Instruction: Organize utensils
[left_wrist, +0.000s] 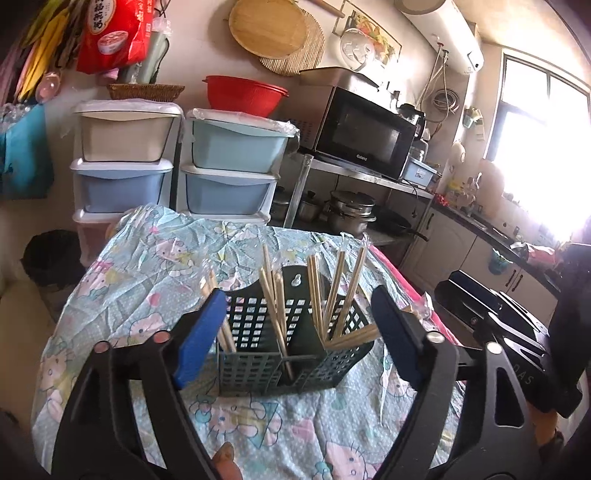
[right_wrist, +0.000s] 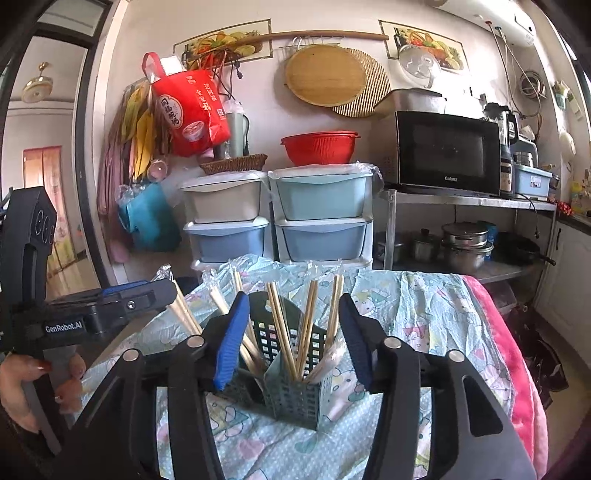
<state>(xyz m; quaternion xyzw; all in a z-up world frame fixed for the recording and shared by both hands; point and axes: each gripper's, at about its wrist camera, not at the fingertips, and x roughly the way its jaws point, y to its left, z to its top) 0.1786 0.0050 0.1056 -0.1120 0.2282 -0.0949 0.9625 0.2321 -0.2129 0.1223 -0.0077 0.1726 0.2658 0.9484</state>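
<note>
Claws (left_wrist: 299, 328) (right_wrist: 293, 339) gape wide, empty, flanking holder (left_wrist: 291, 343).

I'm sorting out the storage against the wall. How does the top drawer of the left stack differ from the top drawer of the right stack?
The left top drawer is cream white; the right top drawer is pale blue. A brown wicker basket sits above the left one, a red colander above the right one. Both are closed, similar in shape, and have clear plastic sheeting over their tops.
</note>
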